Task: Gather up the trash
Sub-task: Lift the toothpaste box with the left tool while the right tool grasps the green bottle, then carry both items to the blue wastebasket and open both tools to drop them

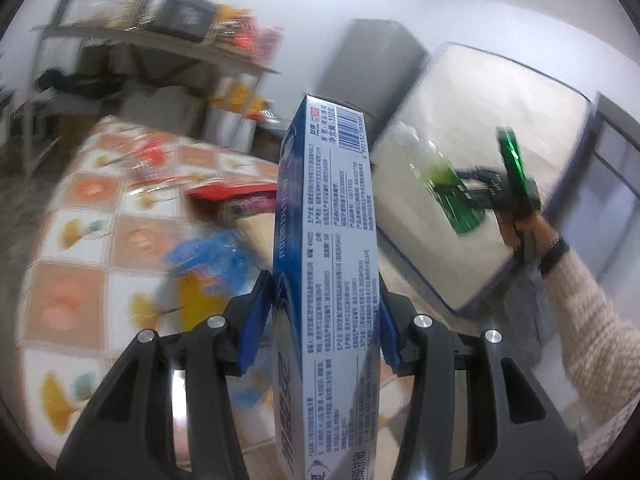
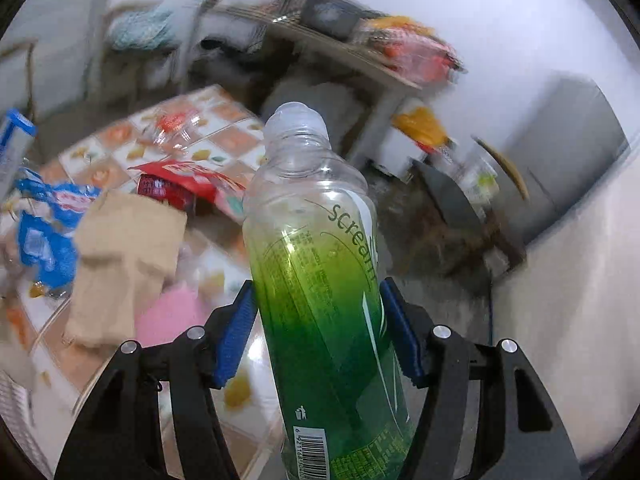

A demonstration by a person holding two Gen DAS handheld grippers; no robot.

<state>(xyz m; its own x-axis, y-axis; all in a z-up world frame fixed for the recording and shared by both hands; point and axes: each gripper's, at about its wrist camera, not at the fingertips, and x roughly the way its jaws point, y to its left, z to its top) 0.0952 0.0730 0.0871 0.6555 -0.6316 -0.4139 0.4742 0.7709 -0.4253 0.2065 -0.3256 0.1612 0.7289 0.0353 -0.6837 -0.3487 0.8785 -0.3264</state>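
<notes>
— What have you got in hand right now?

— My left gripper is clamped on a blue-and-white toothpaste box, its blue pads pressing both long sides, the box standing up out along the fingers. My right gripper is clamped on an empty plastic bottle with a green label, neck pointing away from me. In the left view I can see that same bottle off to the right, held up in the air in front of a pale mattress that leans against the wall.

— So which step is this?

— Carrying, I'd say. Both pieces are lifted clear of the worktop with its tiled cloth, and neither is dropped anywhere yet.

— What is left behind?

— Plenty: a blue wrapper, a brown paper bag, something pink beside it, and a red packet further back.

— And the next move?

— I need a bin or bag, and I can't make one out for certain; the dark heap on the floor by the mattress is too blurred to name. I'd judge I must keep both grips firm, since the bottle is smooth and round, bring each piece over the container, and only then part the pads.
</notes>
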